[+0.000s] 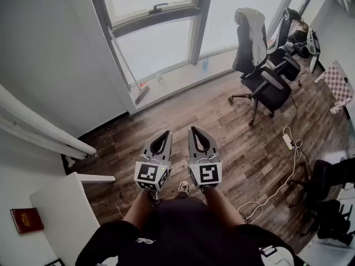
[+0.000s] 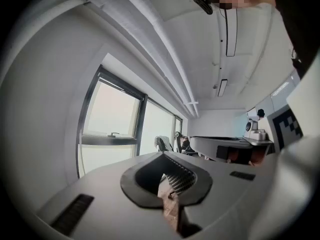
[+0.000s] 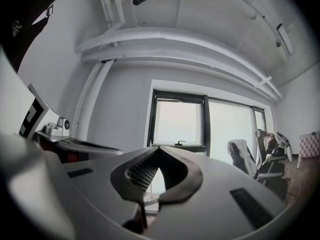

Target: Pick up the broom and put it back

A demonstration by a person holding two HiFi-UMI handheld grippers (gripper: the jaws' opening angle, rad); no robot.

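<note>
The broom point(image 1: 137, 87) leans against the window frame at the far side of the room, its thin handle slanting up to the left and its reddish head point(image 1: 142, 94) resting by the sill on the wooden floor. Both grippers are held level and side by side in front of the person's body, well short of the broom. In the head view my left gripper point(image 1: 166, 133) has its jaws together with nothing between them, and my right gripper point(image 1: 194, 129) is likewise shut and empty. The left gripper view point(image 2: 164, 155) and the right gripper view point(image 3: 159, 148) each show closed tips aimed at the windows.
A black office chair point(image 1: 260, 65) draped with a pale jacket stands at the right near the window. A power strip with a white cable point(image 1: 288, 142) lies on the floor. A white table point(image 1: 61, 215) with a red book point(image 1: 26, 219) sits lower left, under white pipes point(image 1: 44, 129).
</note>
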